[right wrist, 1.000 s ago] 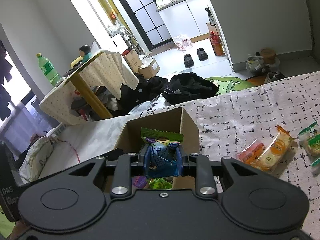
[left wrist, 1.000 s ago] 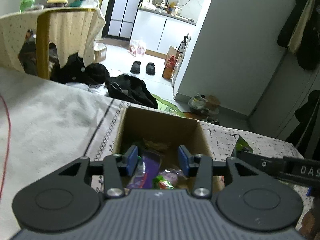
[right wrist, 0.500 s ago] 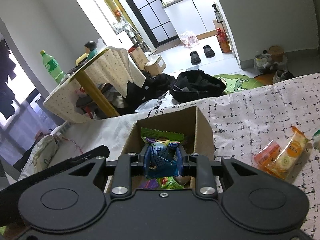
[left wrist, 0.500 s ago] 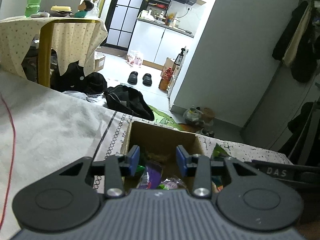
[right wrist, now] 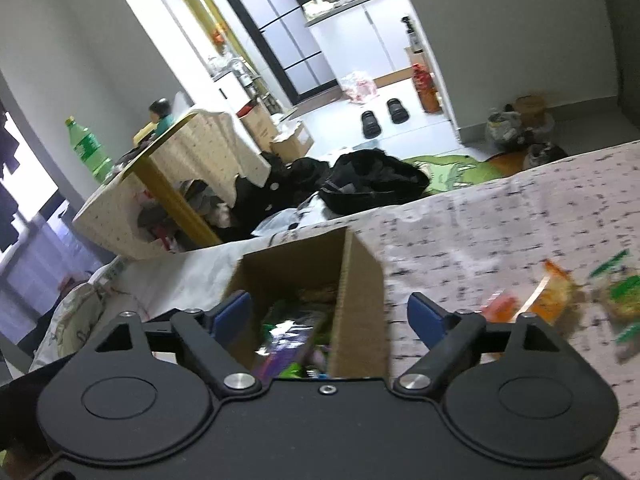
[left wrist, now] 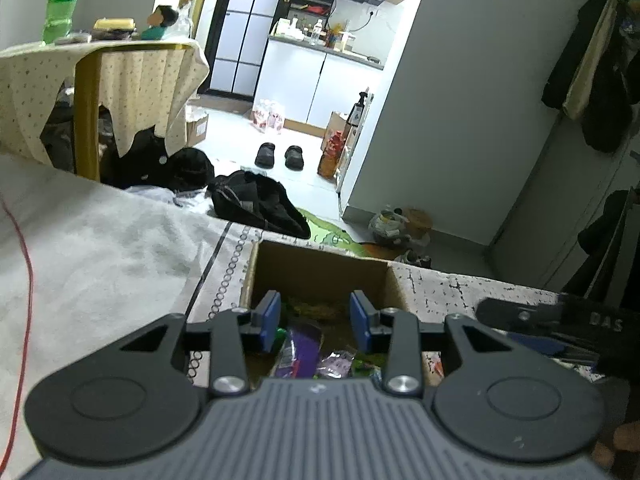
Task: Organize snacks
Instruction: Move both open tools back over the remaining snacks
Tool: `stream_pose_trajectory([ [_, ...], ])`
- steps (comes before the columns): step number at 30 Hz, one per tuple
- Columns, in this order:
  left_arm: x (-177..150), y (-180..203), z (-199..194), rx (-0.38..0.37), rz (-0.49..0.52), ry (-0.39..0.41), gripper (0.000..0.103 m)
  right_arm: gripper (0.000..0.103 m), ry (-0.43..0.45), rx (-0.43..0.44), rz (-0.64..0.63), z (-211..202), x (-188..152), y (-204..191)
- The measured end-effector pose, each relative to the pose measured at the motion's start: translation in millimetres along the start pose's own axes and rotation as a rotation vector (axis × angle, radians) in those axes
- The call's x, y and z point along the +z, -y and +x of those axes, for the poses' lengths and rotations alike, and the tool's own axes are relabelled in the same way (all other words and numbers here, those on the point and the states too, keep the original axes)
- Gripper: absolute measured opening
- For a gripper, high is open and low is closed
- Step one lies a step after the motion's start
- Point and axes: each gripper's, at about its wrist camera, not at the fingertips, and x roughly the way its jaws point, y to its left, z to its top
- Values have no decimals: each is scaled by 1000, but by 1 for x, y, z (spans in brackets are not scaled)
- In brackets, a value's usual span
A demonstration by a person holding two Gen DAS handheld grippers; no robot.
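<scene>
Left gripper [left wrist: 316,322], left wrist view: its black two-finger frame with blue pads hung above the open brown cardboard box [left wrist: 320,270], jaws part-way apart after narrowing slightly, nothing between the pads. Inside the box lay a purple foil snack packet [left wrist: 299,346] among green and violet wrappers. The box stood on a white patterned cloth [left wrist: 448,286]; the other gripper's black body showed at the right edge.

Right gripper [right wrist: 330,314], right wrist view: its jaws had just sprung wide and stood released, straddling the box's [right wrist: 360,292] near right wall, with no packet between the blue pads. Wrapped snacks filled the box bottom. On the cloth [right wrist: 500,224] to the right, well apart from the box, lay blurred orange snack packets [right wrist: 548,296] and green-striped packets [right wrist: 622,288].
</scene>
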Motion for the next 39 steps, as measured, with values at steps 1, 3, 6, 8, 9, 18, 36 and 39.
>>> stream_pose_trajectory([
  [1, 0, 4, 1, -5, 7, -2, 38, 90, 5, -10, 4, -4, 0, 5],
  [3, 0, 8, 3, -22, 3, -14, 39, 91, 12, -29, 16, -12, 0, 15],
  [6, -2, 18, 7, -65, -2, -39, 41, 91, 17, -47, 27, -23, -1, 27],
  [8, -3, 24, 8, -91, 2, -49, 44, 91, 20, -65, 19, -30, 0, 34],
  [9, -4, 28, 9, -102, 2, -53, 45, 92, 21, -73, 15, -34, -1, 37],
  [18, -9, 64, 10, -134, 39, -48, 68, 103, 47, -127, -10, -63, -2, 65],
  [36, -29, 123, 22, -236, 174, -151, 98, 103, 52, -185, 26, -95, -11, 107],
  [39, -28, 130, 25, -222, 187, -156, 99, 103, 54, -197, 47, -98, -12, 115],
])
